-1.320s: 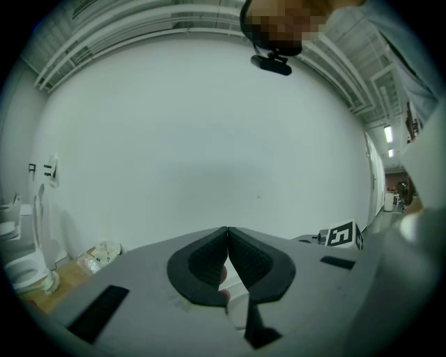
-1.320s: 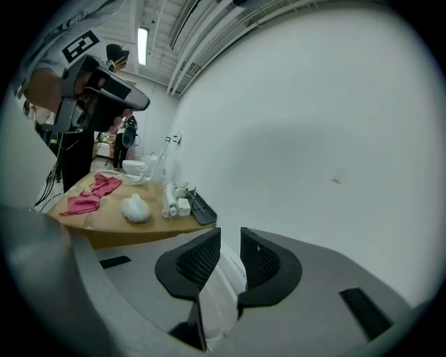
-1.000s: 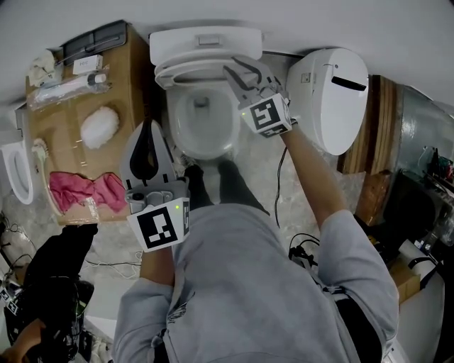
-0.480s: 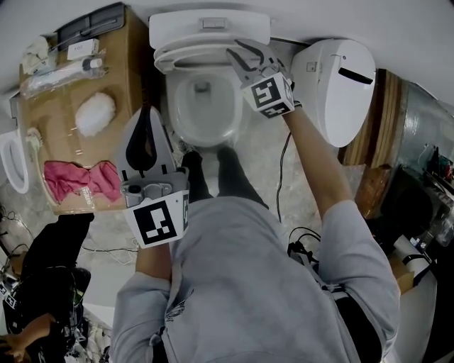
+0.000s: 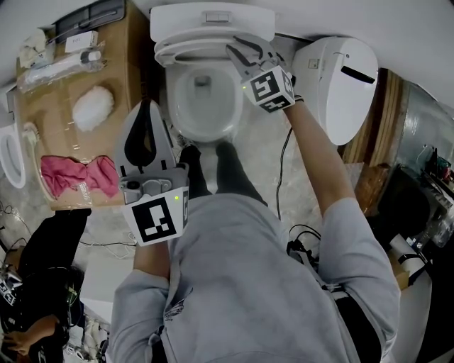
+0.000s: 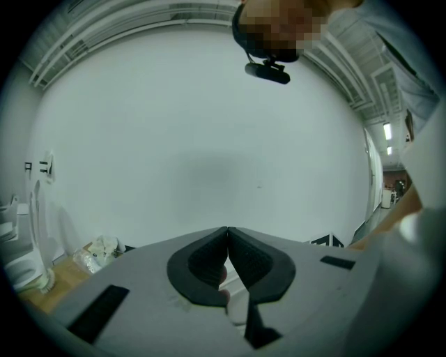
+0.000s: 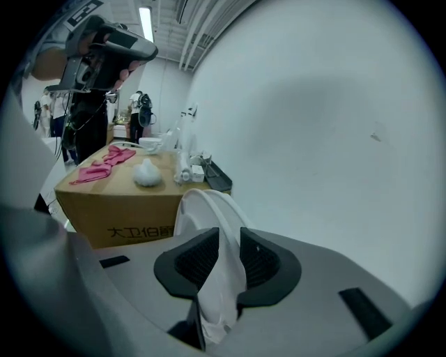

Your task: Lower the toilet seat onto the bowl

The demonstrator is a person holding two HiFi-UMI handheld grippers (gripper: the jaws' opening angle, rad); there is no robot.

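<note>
The white toilet stands at the top of the head view, with its tank (image 5: 213, 18) against the wall and its bowl (image 5: 206, 99) open below. The toilet seat (image 5: 186, 49) is raised, tilted up near the tank. My right gripper (image 5: 240, 51) is shut on the seat's right rim. In the right gripper view the white seat (image 7: 202, 209) passes between the dark pads of the right gripper (image 7: 219, 244). My left gripper (image 5: 145, 135) hangs left of the bowl, shut and empty. In its own view the left gripper (image 6: 227, 233) faces a bare wall.
A cardboard box (image 5: 117, 71) left of the toilet carries a pink cloth (image 5: 71, 176), a white puff (image 5: 92, 108) and wrapped bottles (image 5: 60, 67). Another white toilet unit (image 5: 340, 78) stands at the right. The person's feet (image 5: 213, 166) are in front of the bowl. A cable (image 5: 282, 166) lies on the floor.
The right gripper stays clamped on the seat rim and has shifted slightly toward the tank in view. The head view has moved a little. The left gripper has hardly moved.
</note>
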